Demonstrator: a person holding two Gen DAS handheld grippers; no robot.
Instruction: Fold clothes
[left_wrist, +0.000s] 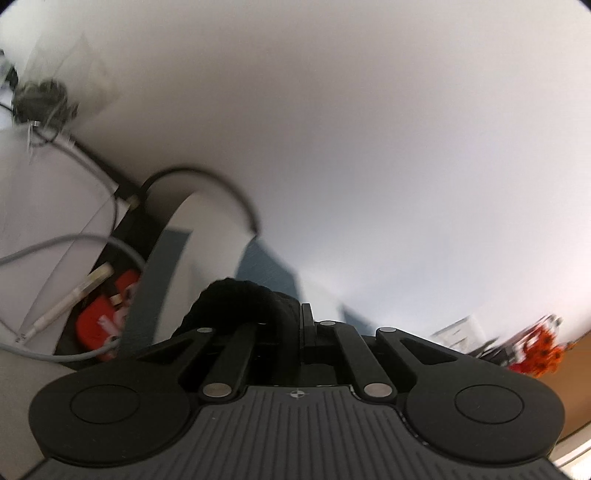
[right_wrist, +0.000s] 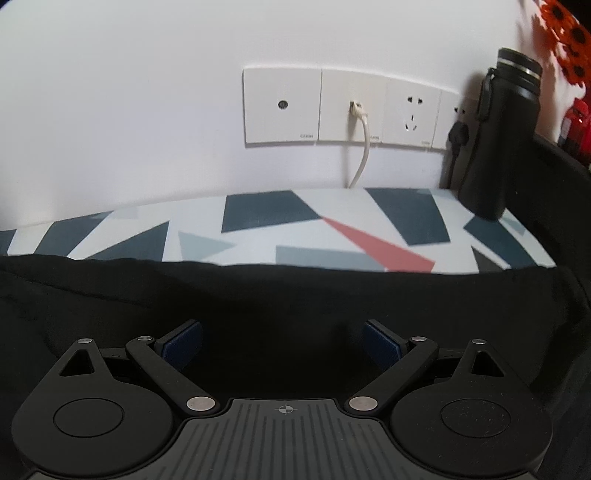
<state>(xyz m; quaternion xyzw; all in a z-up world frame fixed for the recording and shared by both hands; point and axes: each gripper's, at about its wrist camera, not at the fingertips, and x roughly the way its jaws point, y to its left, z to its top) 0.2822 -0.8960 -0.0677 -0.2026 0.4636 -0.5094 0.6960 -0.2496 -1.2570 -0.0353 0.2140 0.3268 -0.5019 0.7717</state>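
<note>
A black garment (right_wrist: 280, 291) lies spread over the patterned table cover (right_wrist: 332, 225) and fills the lower half of the right wrist view. My right gripper (right_wrist: 282, 341) stands open just above the black cloth, its blue pads (right_wrist: 184, 345) wide apart and nothing between them. In the left wrist view my left gripper (left_wrist: 291, 314) is shut on a bunched fold of the same black garment (left_wrist: 236, 299), lifted and pointing up toward the white wall. The pads of the left gripper are hidden by the cloth.
A black bottle (right_wrist: 502, 136) stands on the table at the back right, by wall sockets (right_wrist: 354, 107) with a white cable (right_wrist: 364, 147) plugged in. Left wrist view: cables (left_wrist: 85, 158), a red object (left_wrist: 107, 314) low left, orange flowers (left_wrist: 546, 350) far right.
</note>
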